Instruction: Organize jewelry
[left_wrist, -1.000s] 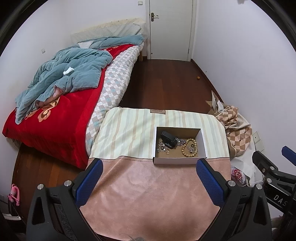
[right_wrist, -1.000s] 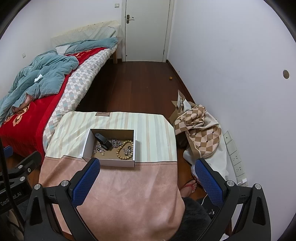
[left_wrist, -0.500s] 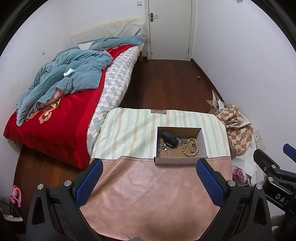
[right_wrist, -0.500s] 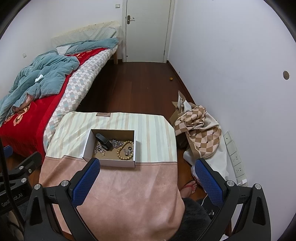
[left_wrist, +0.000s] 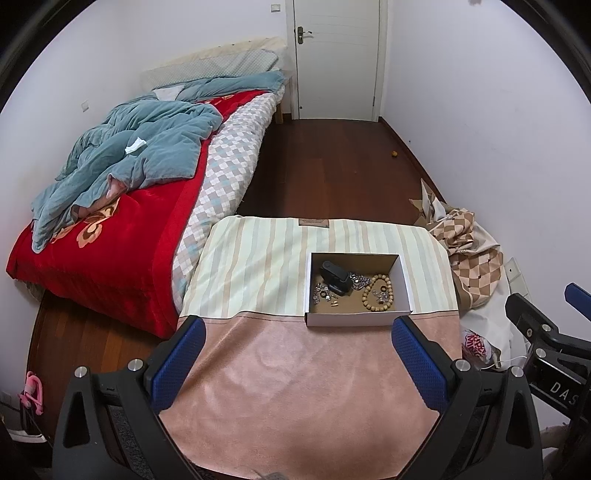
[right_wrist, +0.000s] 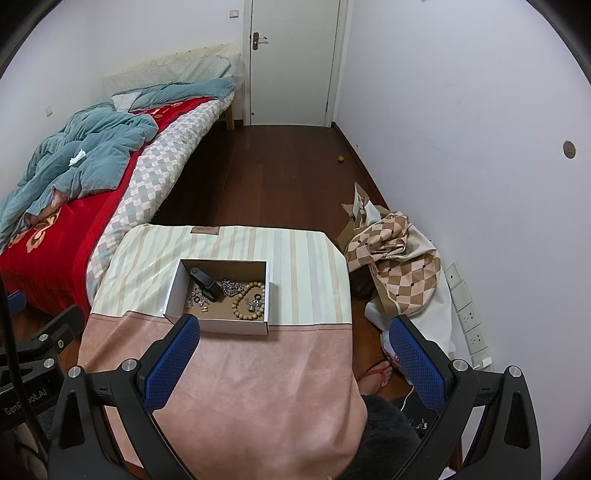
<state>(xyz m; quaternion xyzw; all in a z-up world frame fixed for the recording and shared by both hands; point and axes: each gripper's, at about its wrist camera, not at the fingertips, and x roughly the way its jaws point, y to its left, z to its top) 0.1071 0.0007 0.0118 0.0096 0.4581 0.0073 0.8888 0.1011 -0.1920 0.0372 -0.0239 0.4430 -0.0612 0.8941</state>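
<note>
All the jewelry in view, a bead bracelet (left_wrist: 377, 292), chains and small pieces, lies in the box (left_wrist: 356, 319) on the desk (left_wrist: 295, 387), fitting either gathered or awaiting sorting, while the left gripper (left_wrist: 295, 354) and right gripper (right_wrist: 295, 354) hover back, jaws spread and empty.

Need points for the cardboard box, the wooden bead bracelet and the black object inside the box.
cardboard box (left_wrist: 356, 319), left wrist view, white front wall.
wooden bead bracelet (left_wrist: 366, 295), left wrist view, beads on its left arc.
black object (right_wrist: 207, 282), right wrist view, middle of its body.
</note>
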